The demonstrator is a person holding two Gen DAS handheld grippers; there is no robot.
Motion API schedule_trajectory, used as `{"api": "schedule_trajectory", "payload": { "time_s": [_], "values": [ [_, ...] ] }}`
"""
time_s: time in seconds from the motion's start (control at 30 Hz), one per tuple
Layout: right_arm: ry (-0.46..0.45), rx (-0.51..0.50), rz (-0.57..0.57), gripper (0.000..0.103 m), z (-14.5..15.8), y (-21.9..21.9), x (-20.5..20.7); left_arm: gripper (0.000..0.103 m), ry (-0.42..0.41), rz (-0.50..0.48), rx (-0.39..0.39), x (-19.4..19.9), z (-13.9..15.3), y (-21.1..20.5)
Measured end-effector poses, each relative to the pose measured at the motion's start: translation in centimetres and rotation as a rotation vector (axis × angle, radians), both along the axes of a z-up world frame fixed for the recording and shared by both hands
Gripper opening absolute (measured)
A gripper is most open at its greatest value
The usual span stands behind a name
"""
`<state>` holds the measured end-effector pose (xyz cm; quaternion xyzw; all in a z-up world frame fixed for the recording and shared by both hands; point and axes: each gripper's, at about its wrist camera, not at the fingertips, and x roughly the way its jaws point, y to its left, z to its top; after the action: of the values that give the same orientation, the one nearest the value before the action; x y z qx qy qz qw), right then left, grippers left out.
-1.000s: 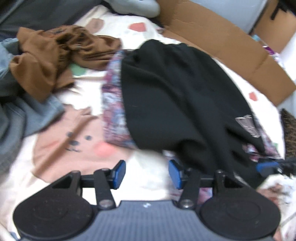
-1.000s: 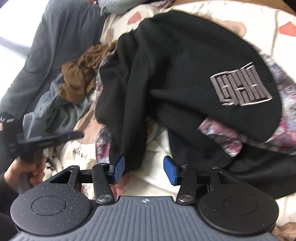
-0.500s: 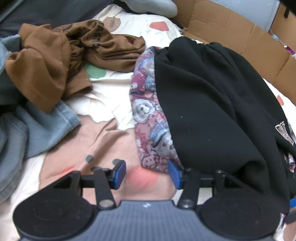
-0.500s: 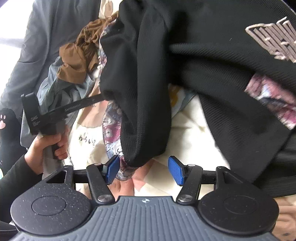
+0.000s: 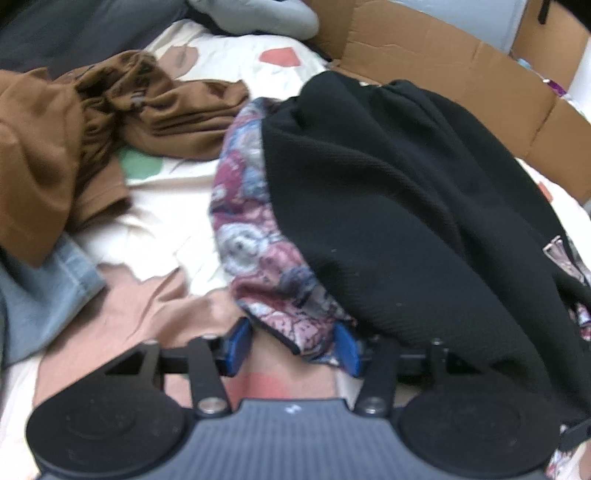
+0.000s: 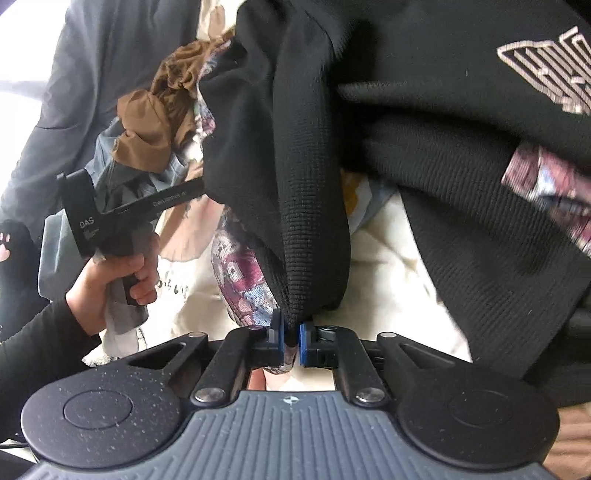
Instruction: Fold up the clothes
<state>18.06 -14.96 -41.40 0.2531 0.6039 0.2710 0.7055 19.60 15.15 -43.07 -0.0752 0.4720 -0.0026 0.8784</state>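
Note:
A black sweater (image 5: 388, 192) with a grey logo (image 6: 546, 74) lies crumpled on top of a patterned garment (image 5: 255, 258) on the bed. My right gripper (image 6: 291, 334) is shut on a hanging ribbed fold of the black sweater (image 6: 314, 221). My left gripper (image 5: 291, 347) sits low at the near corner of the patterned garment. Its jaws are closing with that corner between the blue pads (image 5: 236, 347), which do not squeeze it. In the right wrist view a hand (image 6: 110, 280) holds the left gripper's body (image 6: 85, 218); the sweater hides its fingers there.
A crumpled brown garment (image 5: 74, 147) and a blue denim piece (image 5: 37, 302) lie to the left on the cream printed bedsheet (image 5: 166, 229). A cardboard box (image 5: 443, 62) stands behind the sweater. A grey pillow (image 5: 258, 14) lies at the far edge.
My right gripper has shut on the black sweater's fold, which hung between open jaws before. My left gripper has come down to the patterned garment's corner, now between its pads.

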Motion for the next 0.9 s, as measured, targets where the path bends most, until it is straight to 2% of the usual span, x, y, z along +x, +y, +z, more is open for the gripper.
{"api": "schedule_trajectory", "payload": {
  "time_s": [0.13,0.17,0.2,0.23,0.27,0.37,0.6,0.9],
  "values": [
    [-0.011,-0.014,-0.049,0.004,0.0,-1.5,0.6,0.046,-0.013,-0.029,0.002,0.0,0.0,-0.9],
    [-0.009,-0.020,-0.063,0.004,-0.1,-2.0,0.7,0.040,-0.016,-0.040,0.008,0.0,0.0,-1.2],
    [-0.005,-0.022,-0.076,0.004,-0.2,-2.3,0.8,0.023,-0.018,-0.053,0.015,0.0,0.1,-1.4],
    [-0.004,-0.023,-0.086,0.004,-0.3,-2.6,1.0,0.014,-0.010,-0.071,0.018,-0.1,0.3,-1.6],
    [-0.008,-0.023,-0.091,0.004,-0.3,-2.7,1.1,0.009,-0.004,-0.087,0.023,-0.2,0.6,-1.8],
    [-0.036,-0.014,-0.087,0.004,0.3,-3.2,1.2,0.008,-0.026,-0.101,0.052,-1.1,2.3,-1.6],
    [-0.075,-0.005,-0.077,0.004,1.5,-4.2,1.5,0.007,-0.045,-0.083,0.067,-2.5,7.2,-0.2],
    [-0.111,-0.021,-0.014,0.004,2.9,-4.3,1.3,0.006,-0.018,-0.106,0.084,-2.0,11.7,0.9]
  ]
}}
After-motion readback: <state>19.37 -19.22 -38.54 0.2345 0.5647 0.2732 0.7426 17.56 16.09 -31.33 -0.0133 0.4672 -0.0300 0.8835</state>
